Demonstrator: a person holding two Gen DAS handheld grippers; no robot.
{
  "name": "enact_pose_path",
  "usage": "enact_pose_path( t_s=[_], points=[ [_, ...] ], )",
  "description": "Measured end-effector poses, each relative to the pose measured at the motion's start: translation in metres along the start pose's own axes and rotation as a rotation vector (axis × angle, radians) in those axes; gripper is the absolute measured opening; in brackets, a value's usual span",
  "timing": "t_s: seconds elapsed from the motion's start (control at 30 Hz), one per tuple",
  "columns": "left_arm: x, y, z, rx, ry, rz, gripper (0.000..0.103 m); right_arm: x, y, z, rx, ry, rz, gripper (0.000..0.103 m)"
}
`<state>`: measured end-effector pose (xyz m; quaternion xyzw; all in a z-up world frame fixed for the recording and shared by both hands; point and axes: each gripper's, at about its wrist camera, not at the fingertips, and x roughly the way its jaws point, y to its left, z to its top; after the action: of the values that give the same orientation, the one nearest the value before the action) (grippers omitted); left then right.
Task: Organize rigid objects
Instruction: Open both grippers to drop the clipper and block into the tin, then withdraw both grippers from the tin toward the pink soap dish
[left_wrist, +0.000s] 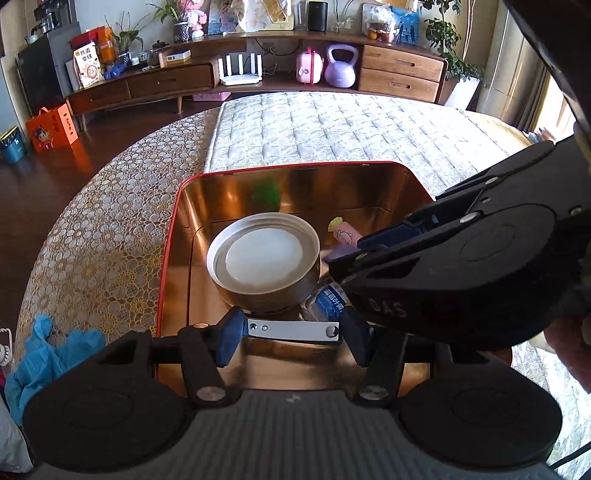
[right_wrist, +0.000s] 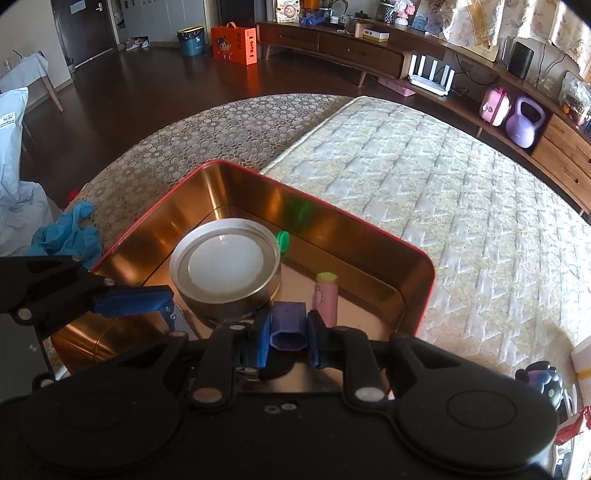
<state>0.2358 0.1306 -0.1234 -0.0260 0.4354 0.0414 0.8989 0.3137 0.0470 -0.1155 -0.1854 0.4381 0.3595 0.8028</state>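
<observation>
Two grippers over one red-rimmed tin (right_wrist: 424, 273), centre frame. Left gripper (left_wrist: 291, 332): half open, clamping a flat metal bar (left_wrist: 293, 329), long axis left-right. Right gripper (right_wrist: 290, 341): nearly closed on a purple block (right_wrist: 290, 325), long axis pointing away, low centre above the tin floor.

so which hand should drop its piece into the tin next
Right. Its tool is shut on the purple block, low over bare floor of the red tin beside the round tin. The left tool holds a flat metal piece near the tin's near wall.
</observation>
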Motion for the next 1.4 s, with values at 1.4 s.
enact_pose_path(
  t_s=[1.4],
  points=[
    [-0.077,-0.024,-0.017,-0.008,-0.063,-0.014,0.068,-0.131,-0.013,-0.069,0.143,-0.163,0.039,0.051]
  ],
)
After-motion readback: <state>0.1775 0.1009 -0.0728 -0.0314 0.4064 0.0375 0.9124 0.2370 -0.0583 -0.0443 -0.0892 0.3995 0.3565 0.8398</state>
